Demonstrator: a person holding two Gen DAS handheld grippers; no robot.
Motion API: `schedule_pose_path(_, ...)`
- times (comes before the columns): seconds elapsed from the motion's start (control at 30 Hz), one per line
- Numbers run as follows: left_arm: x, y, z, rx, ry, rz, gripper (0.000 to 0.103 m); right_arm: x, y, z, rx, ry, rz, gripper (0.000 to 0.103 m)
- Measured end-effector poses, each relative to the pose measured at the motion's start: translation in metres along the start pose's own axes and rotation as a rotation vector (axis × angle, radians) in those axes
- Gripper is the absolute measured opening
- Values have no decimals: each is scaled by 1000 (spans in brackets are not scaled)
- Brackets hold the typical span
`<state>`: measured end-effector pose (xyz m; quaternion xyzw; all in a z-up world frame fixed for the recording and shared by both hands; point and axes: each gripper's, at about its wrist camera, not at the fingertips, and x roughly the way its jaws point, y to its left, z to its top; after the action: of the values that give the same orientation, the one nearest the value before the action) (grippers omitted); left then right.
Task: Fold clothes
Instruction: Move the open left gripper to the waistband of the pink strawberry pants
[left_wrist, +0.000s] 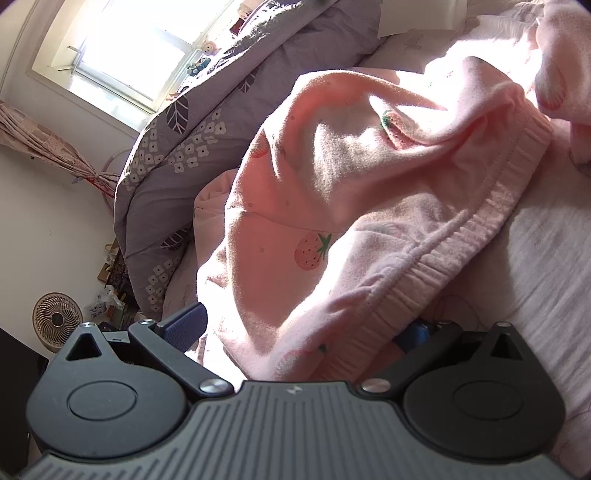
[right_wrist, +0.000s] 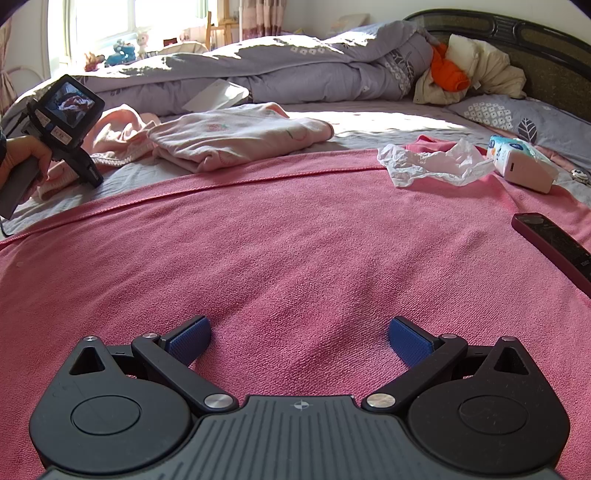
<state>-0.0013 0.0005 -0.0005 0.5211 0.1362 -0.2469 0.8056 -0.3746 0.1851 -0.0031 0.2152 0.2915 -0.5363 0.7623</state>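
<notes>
The left tool (left_wrist: 295, 328) is pushed into the pink strawberry-print garment (left_wrist: 369, 206), its fingers spread wide with the ribbed waistband lying between them (the right pad is mostly buried). That garment sits bunched on the bed (right_wrist: 388, 118) beside a folded pink piece (right_wrist: 240, 136). The right tool (right_wrist: 299, 341) hovers low over the pink towel (right_wrist: 295, 240), fingers apart, holding nothing.

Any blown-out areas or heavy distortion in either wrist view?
Left wrist: the window and the sunlit part of the pink strawberry garment clip to white, with hard shadows in its folds. Right wrist: window overexposed, pink towel evenly lit; fisheye bows its edge.
</notes>
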Motion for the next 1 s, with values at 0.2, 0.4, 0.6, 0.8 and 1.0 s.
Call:
schedule_pose_path(0.2,-7,-7,-5,55,-107,54,103,0,0,0,0,0,0,103)
schedule_pose_path(0.4,4,2,-7,-46,-78,8,103,-1,1,1,0,0,0,103)
schedule_pose_path(0.6,3,-3,-5,-15,-92,8,102,0,0,1,0,0,0,103)
schedule_pose_path(0.8,5,-2,-5,-28,-83,-17,99,-1,0,1,-1,0,-1,103)
schedule_pose_path(1.0,1,-9,-2,-27,-76,-33,82,0,0,1,-1,0,-1,103)
